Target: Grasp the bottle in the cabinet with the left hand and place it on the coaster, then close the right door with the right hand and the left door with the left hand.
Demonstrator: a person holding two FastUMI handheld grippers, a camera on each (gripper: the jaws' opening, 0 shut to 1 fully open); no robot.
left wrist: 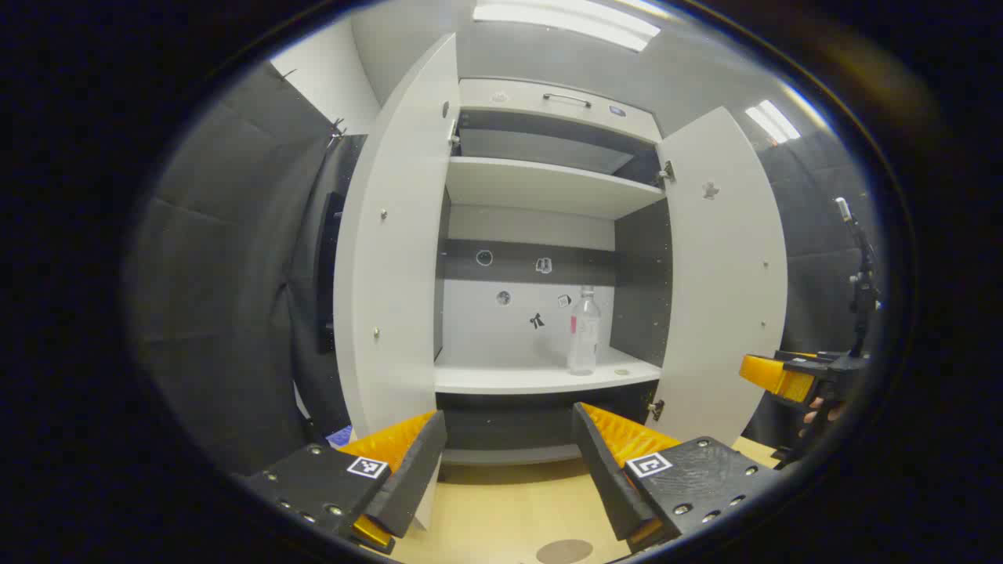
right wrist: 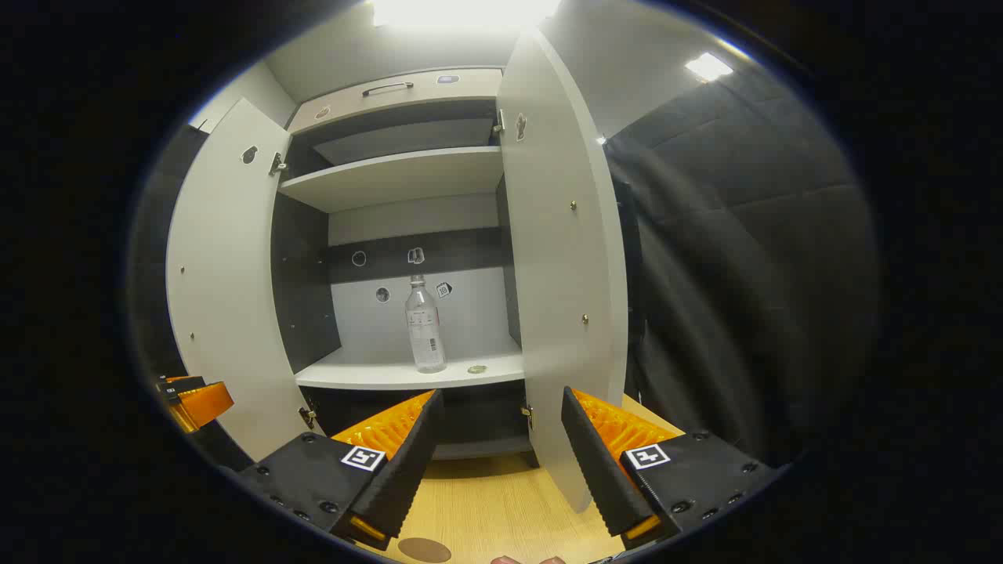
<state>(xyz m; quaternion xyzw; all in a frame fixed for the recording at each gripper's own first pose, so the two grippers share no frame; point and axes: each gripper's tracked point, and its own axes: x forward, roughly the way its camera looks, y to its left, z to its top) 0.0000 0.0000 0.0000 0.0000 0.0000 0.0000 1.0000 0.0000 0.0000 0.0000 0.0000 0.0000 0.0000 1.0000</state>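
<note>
Here the left gripper [left wrist: 509, 462] hangs with its jaws spread wide and nothing between them, above the light wooden surface [left wrist: 501, 509] in front of the tall white two-door cabinet [left wrist: 548, 117]. The right gripper [right wrist: 497, 458] is likewise spread apart and empty; in the left gripper view it appears at the right edge [left wrist: 783, 376], apart from the cabinet. The clear plastic bottle with a white cap [left wrist: 584, 333] stands upright on the lower white shelf [left wrist: 541, 380] inside the cabinet, toward the right side of the compartment. In the right gripper view the bottle [right wrist: 425, 327] stands beside a small round object [right wrist: 476, 369] on the same shelf. The left door [left wrist: 392, 258] and the right door [left wrist: 721, 266] both stand open. The round brown coaster [left wrist: 564, 551] lies on the surface near the grippers, well apart from the bottle.
</note>
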